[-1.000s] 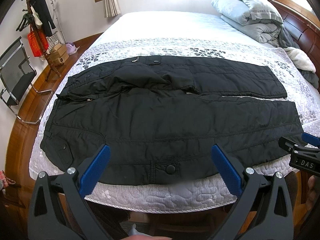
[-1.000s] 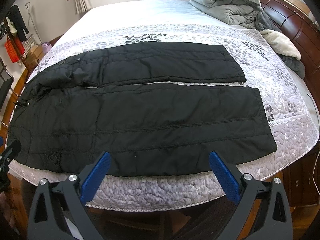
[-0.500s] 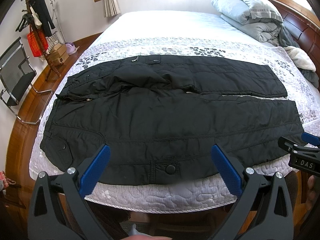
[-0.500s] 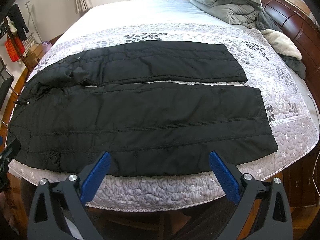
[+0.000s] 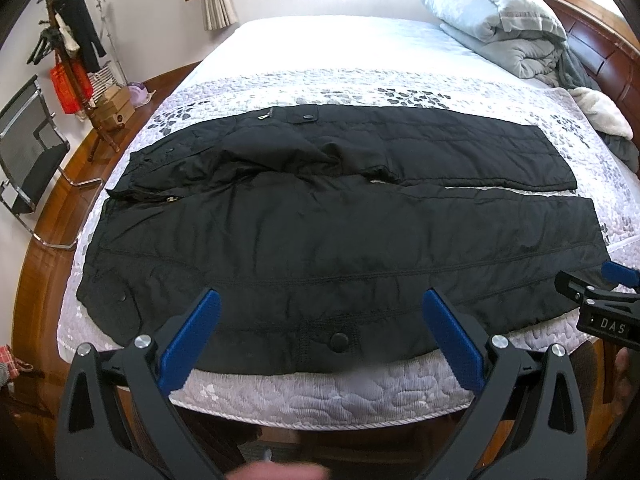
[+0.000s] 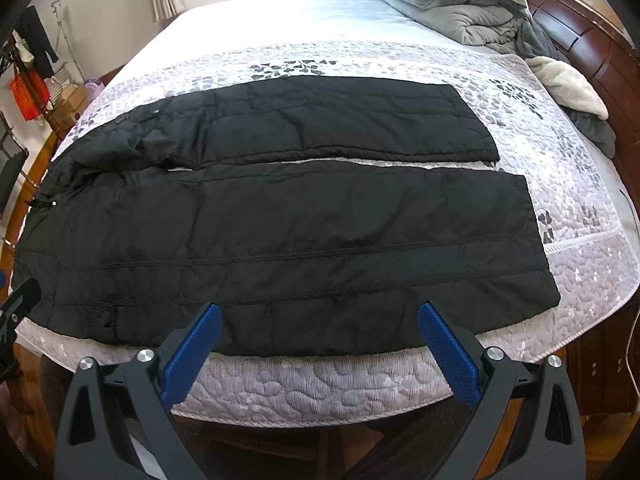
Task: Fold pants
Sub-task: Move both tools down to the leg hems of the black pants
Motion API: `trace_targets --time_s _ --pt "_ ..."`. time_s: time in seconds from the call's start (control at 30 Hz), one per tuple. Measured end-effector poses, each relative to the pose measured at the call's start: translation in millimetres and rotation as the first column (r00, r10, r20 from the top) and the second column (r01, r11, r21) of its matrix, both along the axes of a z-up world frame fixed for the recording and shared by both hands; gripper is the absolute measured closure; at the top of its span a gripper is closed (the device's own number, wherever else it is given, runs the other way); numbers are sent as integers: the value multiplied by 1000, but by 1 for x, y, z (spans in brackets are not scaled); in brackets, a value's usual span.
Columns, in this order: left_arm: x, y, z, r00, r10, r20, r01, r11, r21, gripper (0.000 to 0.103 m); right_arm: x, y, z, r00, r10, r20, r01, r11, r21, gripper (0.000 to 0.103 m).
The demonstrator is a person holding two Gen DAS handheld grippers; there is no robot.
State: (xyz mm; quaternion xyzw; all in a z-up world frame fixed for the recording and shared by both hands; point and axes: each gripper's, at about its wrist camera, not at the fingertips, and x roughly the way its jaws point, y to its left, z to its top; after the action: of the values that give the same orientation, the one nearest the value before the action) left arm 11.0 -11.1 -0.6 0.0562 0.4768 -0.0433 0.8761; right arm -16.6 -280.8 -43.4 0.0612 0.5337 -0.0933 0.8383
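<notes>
The jaws of both grippers stand wide apart and hold nothing: the left gripper [image 5: 318, 320] hangs over the near edge of the pants [image 5: 320, 232], close to the waist end, and the right gripper [image 6: 320, 332] hangs over the same near edge, closer to the cuffs. I judge this spread is on purpose, so that one long edge can be taken at two places and lifted evenly.

The pants lie flat on the quilted bedspread [image 6: 560, 152], along its near border, with the waist to the left and the two legs side by side with a narrow gap between them. The crotch part is a little bunched (it may need smoothing). Nothing is folded yet, so the task seems to be at its start.

By count: one pair of pants with two legs, two grippers, and one snap button [image 5: 340, 342] on the near edge of the pants. Beyond the pants, at the far right corner of the bed, lies one grey duvet [image 5: 500, 28].
</notes>
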Motion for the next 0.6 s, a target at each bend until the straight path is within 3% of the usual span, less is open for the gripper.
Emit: trace_targets --time_s 0.13,0.3,0.4,0.6 --pt "15 -12 0 999 -51 -11 51 999 -13 3 20 -19 2 1000 21 5 -21 999 32 4" --pt "46 -49 -4 992 -125 -16 126 987 101 3 67 -68 9 1000 7 26 -7 1000 -1 4" --pt "76 -69 -7 990 -132 -39 136 985 109 3 105 -109 11 999 -3 33 4 1000 -13 4" --pt "150 -98 -22 989 -80 -124 78 997 -18 3 198 -206 -12 998 -25 -53 27 999 42 4"
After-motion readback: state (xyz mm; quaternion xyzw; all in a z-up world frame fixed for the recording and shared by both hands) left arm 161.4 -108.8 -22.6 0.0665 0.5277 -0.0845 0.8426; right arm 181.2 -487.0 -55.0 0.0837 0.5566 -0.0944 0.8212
